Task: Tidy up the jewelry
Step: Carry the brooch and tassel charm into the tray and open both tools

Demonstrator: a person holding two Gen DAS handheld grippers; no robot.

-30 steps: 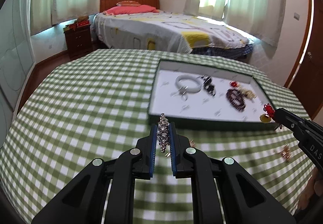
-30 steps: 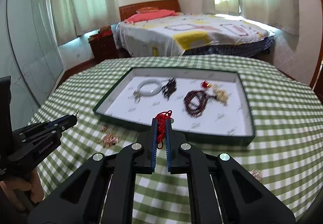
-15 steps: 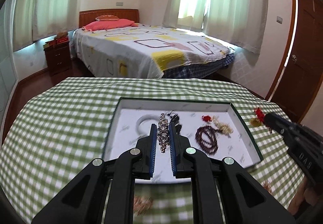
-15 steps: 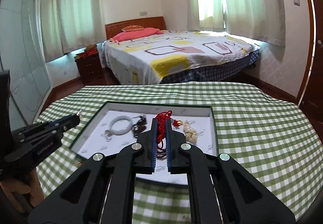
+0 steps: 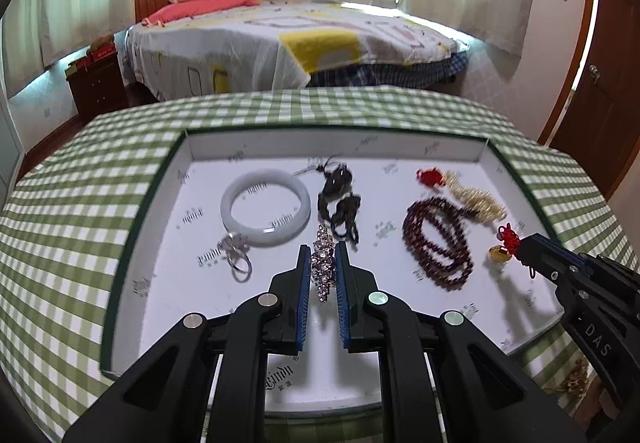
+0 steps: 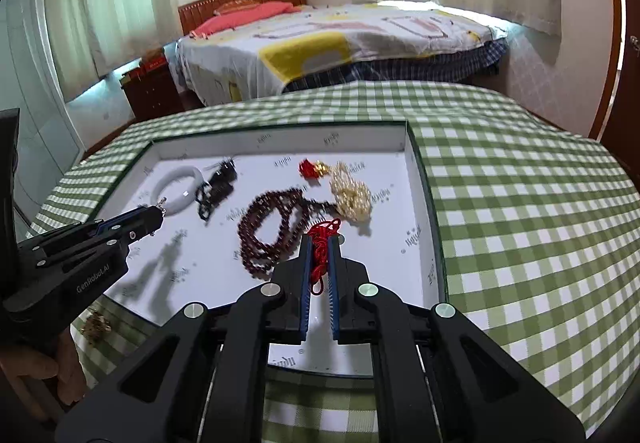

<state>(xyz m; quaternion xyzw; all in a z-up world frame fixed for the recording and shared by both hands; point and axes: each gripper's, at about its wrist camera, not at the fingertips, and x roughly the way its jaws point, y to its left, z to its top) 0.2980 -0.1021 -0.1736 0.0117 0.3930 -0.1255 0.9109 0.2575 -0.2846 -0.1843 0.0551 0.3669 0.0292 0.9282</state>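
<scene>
My left gripper [image 5: 323,255] is shut on a sparkling rhinestone piece [image 5: 322,263] and holds it above the white tray [image 5: 132,227]. My right gripper [image 6: 320,247] is shut on a red cord charm [image 6: 322,243], also over the tray [image 6: 424,179]; from the left wrist view its red knot and gold pendant [image 5: 500,253] hang at the gripper tip. In the tray lie a white bangle [image 5: 265,207], a silver ring [image 5: 238,256], a black piece [image 5: 338,199], dark red beads [image 5: 437,243], a gold chain [image 5: 478,199] and a small red piece [image 5: 429,176].
The tray rests on a green checked tablecloth [image 6: 520,203]. A copper-coloured piece of jewelry [image 6: 95,325] lies on the cloth near the tray's front edge, also in the left wrist view [image 5: 572,377]. A bed [image 5: 288,39] and nightstand [image 5: 98,83] stand behind the table.
Both grippers have come down and forward over the tray, so it looks much closer. Each still holds its piece.
</scene>
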